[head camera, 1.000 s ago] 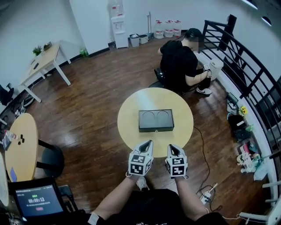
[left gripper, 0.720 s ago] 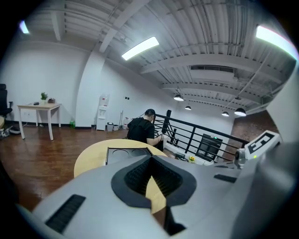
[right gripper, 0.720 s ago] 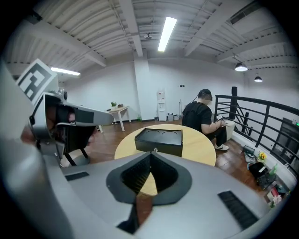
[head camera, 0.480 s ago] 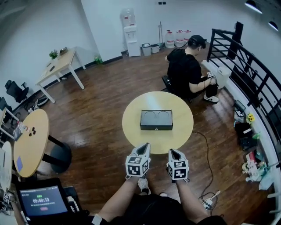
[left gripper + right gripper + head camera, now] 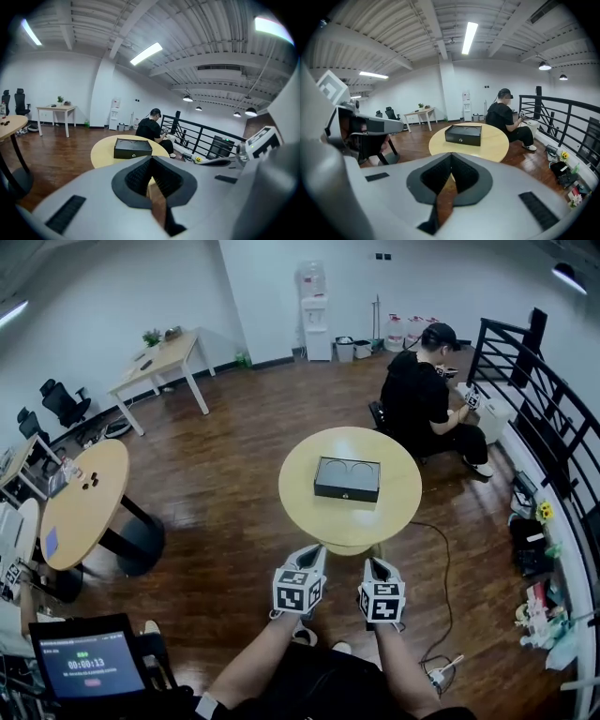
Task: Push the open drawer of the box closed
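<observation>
Left gripper [image 5: 318, 547] and right gripper [image 5: 369, 562] hang side by side close to the holder's body, each with its jaws pressed together on nothing. Well beyond them, the black box [image 5: 347, 479] sits on the round yellow table [image 5: 309, 512], its knobbed drawer front [image 5: 468, 139] facing near. A seated person [image 5: 424, 399] is past the table, far right.

The left tool [image 5: 317, 549] and right tool [image 5: 372, 563] are grey, each bearing a black-and-white marker cube [image 5: 299, 590].

We see flat black box [image 5: 347, 479] well ahead of our left gripper [image 5: 315, 549] and right gripper [image 5: 373, 563]; drawer front [image 5: 462, 138] faces us, looks flush.
</observation>
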`<action>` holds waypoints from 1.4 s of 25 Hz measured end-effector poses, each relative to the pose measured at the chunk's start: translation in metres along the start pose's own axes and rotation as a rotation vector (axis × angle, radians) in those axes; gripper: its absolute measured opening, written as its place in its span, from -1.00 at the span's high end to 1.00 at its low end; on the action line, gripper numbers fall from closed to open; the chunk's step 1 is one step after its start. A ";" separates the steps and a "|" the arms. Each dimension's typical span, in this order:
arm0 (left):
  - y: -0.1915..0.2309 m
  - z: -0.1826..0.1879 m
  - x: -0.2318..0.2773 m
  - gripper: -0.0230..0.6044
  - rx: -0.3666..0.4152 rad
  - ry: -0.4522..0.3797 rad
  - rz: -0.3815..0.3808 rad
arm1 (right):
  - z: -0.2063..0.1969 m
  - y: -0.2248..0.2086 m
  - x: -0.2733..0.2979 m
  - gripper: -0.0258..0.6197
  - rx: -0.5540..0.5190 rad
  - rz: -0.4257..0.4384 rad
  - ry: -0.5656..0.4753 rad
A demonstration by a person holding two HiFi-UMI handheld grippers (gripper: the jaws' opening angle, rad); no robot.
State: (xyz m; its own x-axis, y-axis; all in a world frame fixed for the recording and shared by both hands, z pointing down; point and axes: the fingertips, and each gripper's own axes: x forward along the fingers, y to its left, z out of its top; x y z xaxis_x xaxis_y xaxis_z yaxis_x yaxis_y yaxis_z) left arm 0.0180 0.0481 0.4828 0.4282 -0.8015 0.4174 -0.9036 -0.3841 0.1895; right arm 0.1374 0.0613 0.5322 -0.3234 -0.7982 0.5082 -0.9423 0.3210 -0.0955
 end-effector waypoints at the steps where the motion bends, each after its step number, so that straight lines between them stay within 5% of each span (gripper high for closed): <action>1: 0.004 -0.002 0.001 0.94 -0.001 0.011 0.008 | 0.000 0.003 0.003 0.90 0.003 0.008 0.003; 7: 0.005 -0.017 -0.021 0.94 0.017 0.051 0.019 | 0.002 0.021 -0.008 0.90 0.080 0.040 -0.027; 20: 0.034 -0.036 -0.072 0.94 0.020 0.060 0.002 | 0.016 0.072 -0.035 0.90 0.014 0.003 -0.098; 28: 0.048 -0.058 -0.103 0.94 -0.002 0.076 -0.017 | -0.012 0.126 -0.036 0.90 0.044 -0.019 -0.040; 35: 0.053 -0.067 -0.109 0.94 -0.016 0.066 -0.033 | -0.018 0.133 -0.039 0.90 0.072 -0.009 -0.065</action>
State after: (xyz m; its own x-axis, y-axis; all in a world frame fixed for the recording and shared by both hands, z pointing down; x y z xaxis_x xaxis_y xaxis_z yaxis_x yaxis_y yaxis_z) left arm -0.0774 0.1460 0.5067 0.4569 -0.7565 0.4679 -0.8892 -0.4020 0.2182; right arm 0.0265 0.1445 0.5154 -0.3178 -0.8328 0.4533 -0.9482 0.2783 -0.1534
